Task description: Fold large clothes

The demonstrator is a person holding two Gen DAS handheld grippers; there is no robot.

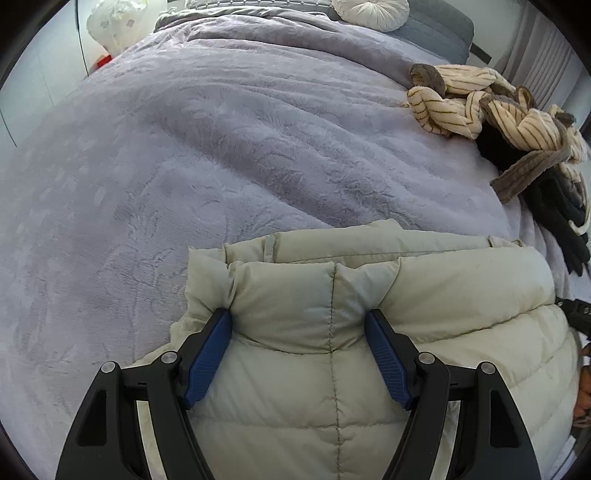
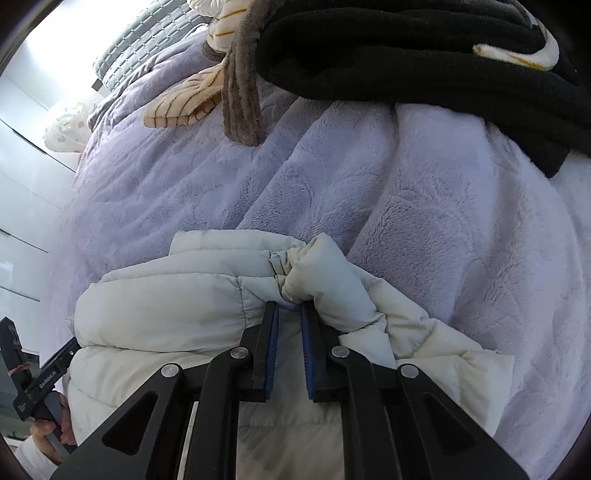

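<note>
So the puffer jacket (image 1: 332,332) is lying on the bed, on top of the fuzzy lavender blanket (image 1: 184,166), at the near edge right under both my grippers. It's a pale cream quilted one. In the left wrist view its long axis runs side to side, with the puffy quilted bands stacked toward me and a stitched seam running straight away from me down the middle.

My left gripper (image 1: 299,325) has its fingers spread wide, one on each side of a fat roll of the jacket. The blue pads (image 1: 205,362) touch the fabric on both sides, but whether they're actually squeezing it I can't tell.

My right gripper (image 2: 290,314) has its fingers nearly together, pinching a thin bunched fold at the jacket's top edge.

Only the left view shows the round tufted cushion (image 1: 369,11) at the far end of the bed and the whole striped fleece garment (image 1: 498,114). Only the right view shows the black fleece garment (image 2: 424,62) up close, plus my left hand (image 2: 51,432) wrapped around the other gripper's handle at the lower left.
</note>
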